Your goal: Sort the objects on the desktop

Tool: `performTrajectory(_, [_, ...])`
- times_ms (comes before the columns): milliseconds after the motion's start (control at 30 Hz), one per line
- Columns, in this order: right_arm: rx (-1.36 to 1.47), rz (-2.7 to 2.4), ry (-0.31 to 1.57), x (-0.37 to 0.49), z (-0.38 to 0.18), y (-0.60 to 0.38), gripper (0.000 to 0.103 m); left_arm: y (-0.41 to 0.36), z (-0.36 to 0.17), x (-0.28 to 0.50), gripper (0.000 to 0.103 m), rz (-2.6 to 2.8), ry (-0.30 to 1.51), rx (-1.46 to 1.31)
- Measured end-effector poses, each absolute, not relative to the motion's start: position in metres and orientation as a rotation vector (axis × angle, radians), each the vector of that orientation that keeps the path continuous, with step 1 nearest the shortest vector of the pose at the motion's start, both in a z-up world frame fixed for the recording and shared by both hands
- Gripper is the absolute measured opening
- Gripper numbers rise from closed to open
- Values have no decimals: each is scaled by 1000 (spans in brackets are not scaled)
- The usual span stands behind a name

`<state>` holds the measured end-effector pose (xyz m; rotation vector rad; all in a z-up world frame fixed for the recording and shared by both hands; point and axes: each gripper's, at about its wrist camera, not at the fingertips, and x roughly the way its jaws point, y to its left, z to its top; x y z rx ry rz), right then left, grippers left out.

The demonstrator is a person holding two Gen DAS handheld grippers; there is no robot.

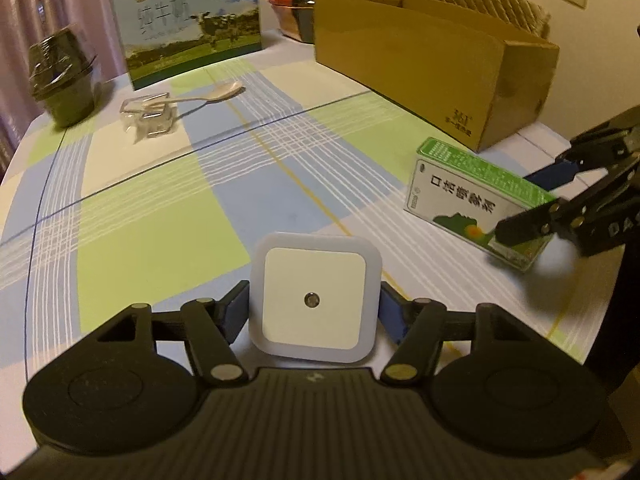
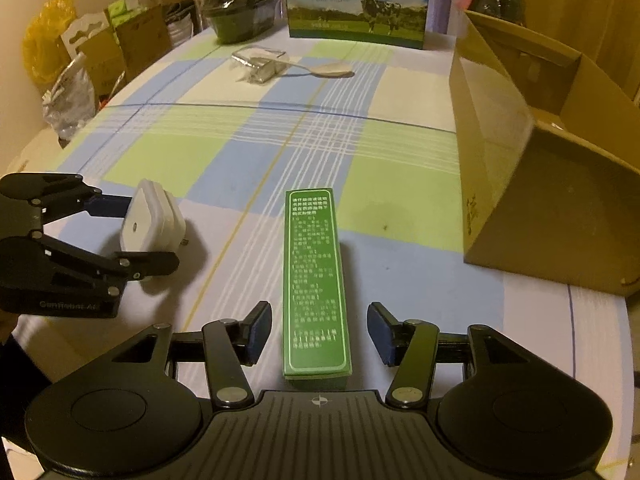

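Observation:
A white square night light stands between the blue pads of my left gripper, which press on its two sides. From the right wrist view the same night light sits in the left gripper, just above the checked tablecloth. A long green and white medicine box lies flat on the cloth between the fingers of my right gripper. A gap shows on each side of the box, so the pads do not touch it. The box and the right gripper also show in the left wrist view.
An open brown cardboard box stands at the right. At the back are a milk carton with a cow picture, a clear plastic tub, a pale spoon and a wrapped dark bowl. Bags lie beyond the table's left edge.

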<state>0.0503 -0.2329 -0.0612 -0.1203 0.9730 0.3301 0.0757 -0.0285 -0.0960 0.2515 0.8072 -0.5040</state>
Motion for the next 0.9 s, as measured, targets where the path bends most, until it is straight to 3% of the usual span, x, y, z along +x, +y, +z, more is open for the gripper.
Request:
performTrajectory(733, [-174,330,1039,73,-78,-218,50,-31,-102,79,61,-478,805,210])
performTrajectory(900, [-175,325,1039,73,-78,-218,38,-35,-102,77,61,-481,801,222])
